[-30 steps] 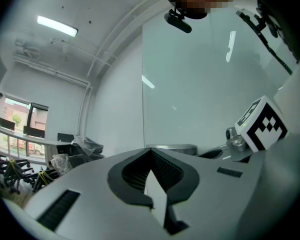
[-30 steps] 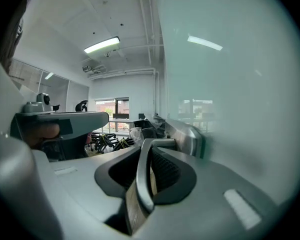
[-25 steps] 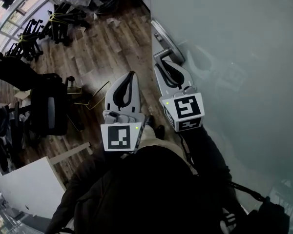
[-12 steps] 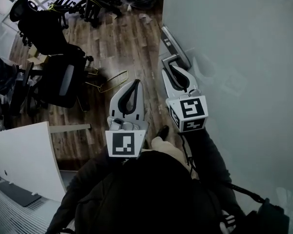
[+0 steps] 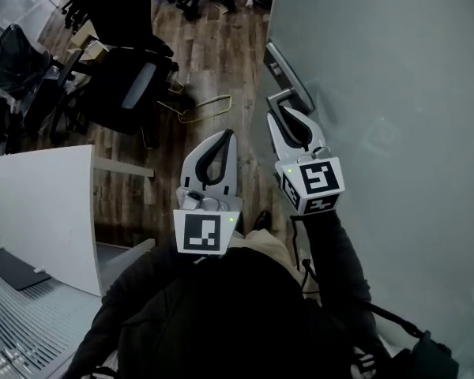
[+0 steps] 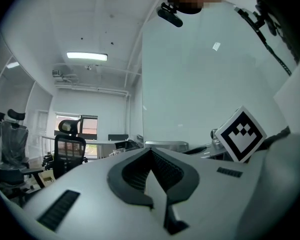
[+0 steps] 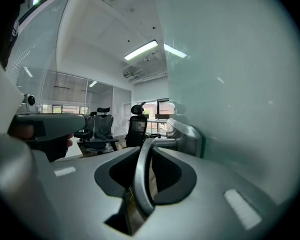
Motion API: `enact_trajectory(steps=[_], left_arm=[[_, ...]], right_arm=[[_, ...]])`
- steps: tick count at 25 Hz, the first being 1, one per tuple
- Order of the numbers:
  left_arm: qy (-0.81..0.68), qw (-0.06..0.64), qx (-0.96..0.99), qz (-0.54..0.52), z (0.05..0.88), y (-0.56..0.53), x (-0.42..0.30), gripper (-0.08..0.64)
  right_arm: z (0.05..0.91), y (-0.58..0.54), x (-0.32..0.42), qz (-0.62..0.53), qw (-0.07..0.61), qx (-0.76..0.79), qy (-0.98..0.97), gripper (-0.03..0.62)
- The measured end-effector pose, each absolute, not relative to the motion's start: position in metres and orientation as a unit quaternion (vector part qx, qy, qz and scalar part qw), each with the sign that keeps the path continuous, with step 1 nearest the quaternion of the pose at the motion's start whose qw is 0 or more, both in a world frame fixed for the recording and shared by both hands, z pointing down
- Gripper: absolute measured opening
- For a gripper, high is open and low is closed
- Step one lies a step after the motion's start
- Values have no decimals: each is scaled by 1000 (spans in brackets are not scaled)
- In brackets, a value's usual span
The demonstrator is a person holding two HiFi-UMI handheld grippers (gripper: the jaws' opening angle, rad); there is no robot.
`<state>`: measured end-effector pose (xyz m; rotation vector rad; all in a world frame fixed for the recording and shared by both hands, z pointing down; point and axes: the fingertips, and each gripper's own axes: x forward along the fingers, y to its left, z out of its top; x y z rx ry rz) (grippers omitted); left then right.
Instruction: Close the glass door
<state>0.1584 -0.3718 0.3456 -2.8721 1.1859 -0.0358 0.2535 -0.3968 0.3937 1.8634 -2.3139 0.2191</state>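
Observation:
The frosted glass door fills the right of the head view. Its metal lever handle sticks out near the door's edge. My right gripper is shut on that lever. In the right gripper view the curved lever runs between the two closed jaws, with its mount on the glass door just beyond. My left gripper hangs beside it over the wood floor, shut and holding nothing. In the left gripper view its jaws meet with nothing between them.
Black office chairs stand on the wood floor at upper left. A white desk is at the left. A yellow wire frame lies on the floor near the door edge. The person's dark sleeves fill the bottom of the view.
The chairs and the white desk have slid right and nearer in the head view. The right gripper has stayed shut on the handle; the left has kept its place beside it.

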Motion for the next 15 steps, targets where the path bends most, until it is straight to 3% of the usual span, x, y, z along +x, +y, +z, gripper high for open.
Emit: enact_trajectory(steps=[15], left_arm=[[519, 17, -855, -5, 340, -273, 3, -3]], right_arm=[[393, -335, 89, 67, 84, 538, -836, 69]])
